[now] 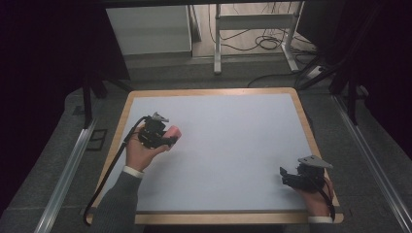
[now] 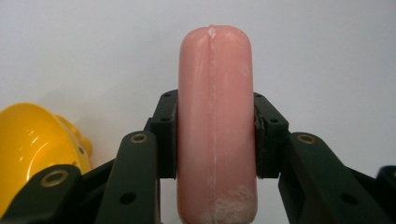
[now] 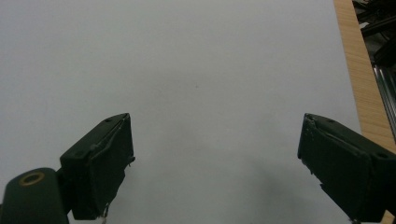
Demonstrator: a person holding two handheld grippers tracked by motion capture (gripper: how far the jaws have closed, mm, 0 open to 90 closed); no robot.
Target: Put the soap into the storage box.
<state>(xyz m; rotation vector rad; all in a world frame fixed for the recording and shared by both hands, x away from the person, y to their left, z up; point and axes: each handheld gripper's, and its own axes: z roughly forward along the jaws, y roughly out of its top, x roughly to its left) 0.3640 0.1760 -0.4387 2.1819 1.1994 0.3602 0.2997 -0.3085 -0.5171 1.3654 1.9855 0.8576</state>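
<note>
Left gripper view: left tongs (image 2: 215, 140) clamped across middle of pink sausage-shaped piece (image 2: 215, 116), held just above surface (image 1: 233, 145) near its left side | handling: likely light, smooth, slightly yielding; mid-body hold suits | yellow object (image 2: 32, 144) beside | right tongs (image 3: 215, 158) wide open, empty | writing: none legible

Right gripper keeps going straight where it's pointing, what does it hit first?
Nothing, as far as the right gripper view shows: the right gripper, jaws open, faces bare white tabletop. Its line looks tilted downward, so it would probably meet the tabletop itself first; depth is unclear.
</note>
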